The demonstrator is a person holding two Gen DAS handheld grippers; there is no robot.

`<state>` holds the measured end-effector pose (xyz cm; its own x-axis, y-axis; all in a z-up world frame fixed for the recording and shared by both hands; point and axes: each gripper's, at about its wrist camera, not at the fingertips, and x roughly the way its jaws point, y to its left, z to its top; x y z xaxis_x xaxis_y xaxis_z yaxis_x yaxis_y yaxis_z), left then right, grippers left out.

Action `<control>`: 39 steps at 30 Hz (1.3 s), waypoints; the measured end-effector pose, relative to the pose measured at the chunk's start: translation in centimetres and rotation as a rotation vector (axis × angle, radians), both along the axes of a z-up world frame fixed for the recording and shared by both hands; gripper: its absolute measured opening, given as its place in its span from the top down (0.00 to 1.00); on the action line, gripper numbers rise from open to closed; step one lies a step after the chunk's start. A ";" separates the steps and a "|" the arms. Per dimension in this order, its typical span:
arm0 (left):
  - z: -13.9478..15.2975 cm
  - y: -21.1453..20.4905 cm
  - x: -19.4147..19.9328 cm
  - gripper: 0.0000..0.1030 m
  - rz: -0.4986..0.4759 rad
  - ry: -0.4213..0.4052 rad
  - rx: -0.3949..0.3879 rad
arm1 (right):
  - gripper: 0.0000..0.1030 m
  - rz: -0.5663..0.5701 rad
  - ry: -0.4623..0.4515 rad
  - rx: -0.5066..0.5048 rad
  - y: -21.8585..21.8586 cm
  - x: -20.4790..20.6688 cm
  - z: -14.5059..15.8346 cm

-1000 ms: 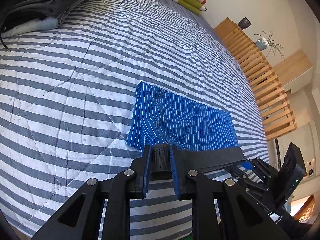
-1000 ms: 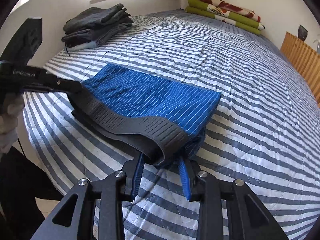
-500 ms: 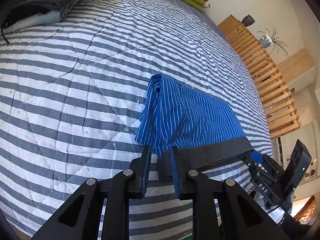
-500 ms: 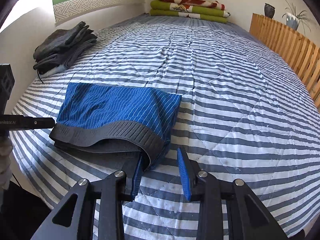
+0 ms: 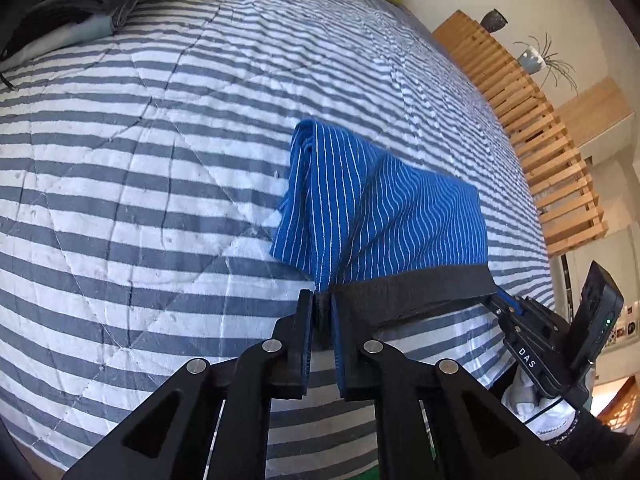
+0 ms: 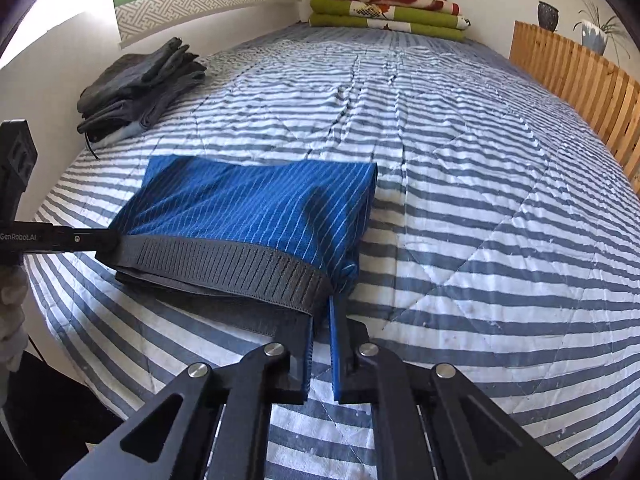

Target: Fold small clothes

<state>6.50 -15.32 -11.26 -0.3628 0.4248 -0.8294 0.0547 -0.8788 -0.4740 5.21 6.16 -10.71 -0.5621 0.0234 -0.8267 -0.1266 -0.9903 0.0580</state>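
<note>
**Both grippers pinch the waistband of the blue striped shorts on the bed**

The left gripper (image 5: 322,300) has its fingers clamped on one end of the dark grey waistband (image 5: 412,290), having just closed further on it. The right gripper (image 6: 322,312) has also just closed, and its fingers pinch the opposite end of the same waistband, where the fabric bunches at the corner. Between them the blue striped shorts (image 6: 248,204) lie folded on the bed (image 6: 460,160), near its front edge, the waistband end raised slightly and the far edge resting on the striped quilt.

Both grippers point steeply down toward the quilt. In the right wrist view the left gripper reaches in from the left edge, held level, with a white-gloved hand (image 6: 12,320) behind it. In the left wrist view the right gripper comes in from the lower right.

Further out, a pile of folded grey clothes (image 6: 136,84) sits at the bed's far left corner. Folded green and red blankets (image 6: 388,10) lie at the head of the bed. A wooden slatted rail (image 6: 576,80) runs along the right side, carrying a dark vase (image 6: 547,14) and a potted plant (image 6: 596,34).
</note>
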 end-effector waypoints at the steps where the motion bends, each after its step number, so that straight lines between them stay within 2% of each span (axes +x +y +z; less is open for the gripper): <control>1: 0.0 0.0 0.1 0.86 -0.005 -0.004 -0.012 | 0.95 0.003 -0.009 0.006 -0.2 0.1 -0.4; 2: 0.3 0.0 0.3 0.79 -0.002 0.002 -0.021 | 0.95 0.009 -0.015 0.013 -0.3 0.3 -0.6; 3: 0.9 -0.3 0.5 0.77 0.007 0.021 -0.014 | 0.94 0.019 -0.020 0.020 -0.4 0.3 -0.6; 5: 2.8 -1.0 0.7 0.77 0.030 0.075 0.007 | 0.89 0.035 -0.031 0.017 -0.1 0.6 -0.2; 6: 3.8 -1.3 0.7 0.77 0.034 0.106 0.008 | 0.81 0.037 -0.037 0.007 0.3 0.8 0.1; 7: 4.8 -1.4 0.5 0.77 0.040 0.139 -0.001 | 0.78 0.044 -0.042 -0.008 0.7 1.1 0.4; 9: 6.2 -1.5 -0.6 0.78 0.053 0.181 -0.019 | 0.78 0.068 -0.024 -0.070 1.5 1.8 1.5; 13: 6.2 -0.4 -4.0 0.79 0.053 0.180 0.017 | 0.78 0.092 0.116 -0.156 2.2 2.0 5.4; 16: 4.6 1.4 -6.2 0.79 0.020 0.151 0.016 | 0.78 0.120 0.169 -0.171 2.0 -0.7 6.8; 17: 3.9 1.7 -6.8 0.79 0.011 0.142 -0.002 | 0.78 0.114 0.158 -0.164 1.9 -1.9 6.4; 20: 1.1 1.4 -8.2 0.82 0.044 0.102 -0.165 | 0.78 0.138 0.048 -0.223 1.7 -4.8 3.4; 21: 0.1 0.6 -8.5 0.83 0.061 0.078 -0.165 | 0.78 0.147 0.006 -0.232 1.5 -5.1 2.1; 22: -0.6 -0.3 -8.3 0.79 0.078 0.064 -0.131 | 0.78 0.159 -0.032 -0.213 1.3 -5.3 0.8; 24: -0.7 -1.5 -7.9 0.78 0.092 0.060 -0.075 | 0.78 0.169 -0.052 -0.145 1.0 -4.8 -0.8; 26: 0.1 -2.0 -7.3 0.79 0.105 0.076 -0.112 | 0.78 0.190 -0.043 -0.139 1.1 -4.4 -0.7; 28: 1.1 -2.8 -6.3 0.80 0.122 0.093 -0.091 | 0.77 0.196 -0.057 -0.163 1.7 -4.1 0.1; 29: 1.6 -3.0 -5.8 0.77 0.128 0.095 -0.072 | 0.77 0.191 -0.046 -0.185 2.2 -3.8 0.7; 30: 2.0 -3.2 -5.3 0.64 0.131 0.095 -0.060 | 0.76 0.183 -0.025 -0.201 3.0 -3.3 1.5; 32: 2.4 -2.9 -4.4 0.44 0.111 0.096 -0.050 | 0.65 0.148 0.003 -0.205 4.6 -2.7 2.4; 33: 2.3 -2.5 -4.3 0.42 0.095 0.092 -0.052 | 0.55 0.124 0.007 -0.211 5.4 -2.7 2.5; 34: 2.1 -2.0 -4.3 0.42 0.076 0.080 -0.057 | 0.51 0.102 0.001 -0.224 6.4 -2.8 2.3; 37: 1.2 -0.8 -4.5 0.42 0.056 0.049 -0.074 | 0.51 0.049 -0.067 -0.335 8.8 -3.8 0.7; 39: 0.6 -0.6 -4.6 0.42 0.061 0.026 -0.051 | 0.51 0.024 -0.095 -0.436 9.7 -4.2 -0.5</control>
